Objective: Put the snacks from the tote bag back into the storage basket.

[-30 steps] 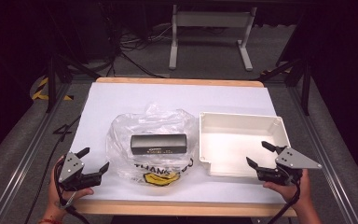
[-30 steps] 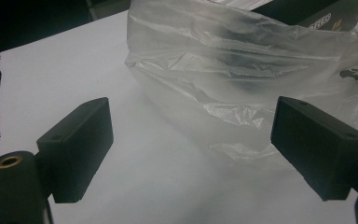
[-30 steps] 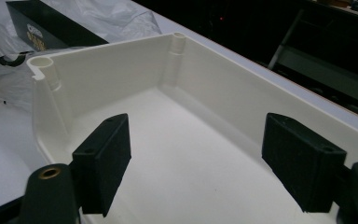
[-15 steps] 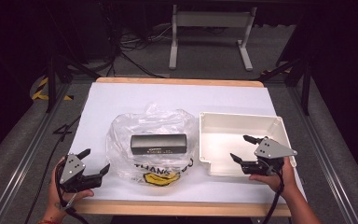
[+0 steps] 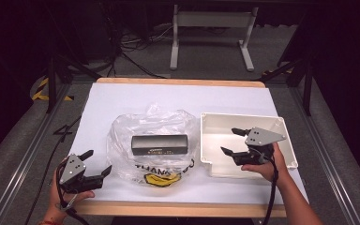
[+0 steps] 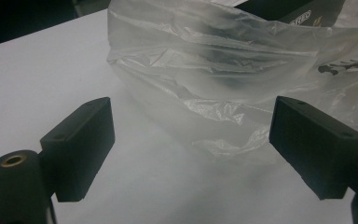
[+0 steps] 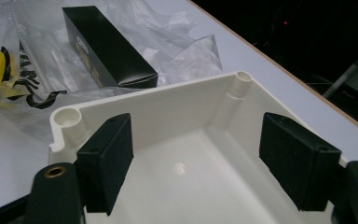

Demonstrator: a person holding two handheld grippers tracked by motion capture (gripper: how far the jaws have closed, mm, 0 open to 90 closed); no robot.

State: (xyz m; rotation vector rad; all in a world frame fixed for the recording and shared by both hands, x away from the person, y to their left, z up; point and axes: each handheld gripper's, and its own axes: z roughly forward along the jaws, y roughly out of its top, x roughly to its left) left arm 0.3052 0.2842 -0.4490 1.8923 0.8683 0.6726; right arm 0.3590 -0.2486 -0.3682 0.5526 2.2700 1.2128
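Landmark: white tray [image 5: 288,140], sitting on the right part of the table [image 5: 122,101].
Black box: black box [image 5: 160,145] lies just left of the tray, on top of a crumpled clear plastic bag [image 5: 122,140]; its end is close to the tray's left wall, apart from it.
Right gripper: right gripper [image 5: 234,142] hangs over the tray's inside, jaws apart with nothing between them, pointing toward the box side.
Left gripper: left gripper [image 5: 97,164] rests well left of the tray, beyond the bag's near left corner, jaws wide apart and empty, aimed at the bag's edge.
Just changed: the right gripper's jaws have just been closing a little, still empty.
Against the earlier pictures: the right hand was at the tray's near right corner; now it has come in across the tray toward the box. Left hand, box, bag and tray have not shifted.
Meaning: probably the right hand is heading for the box, perhaps to place it in the tray; no grip yet.
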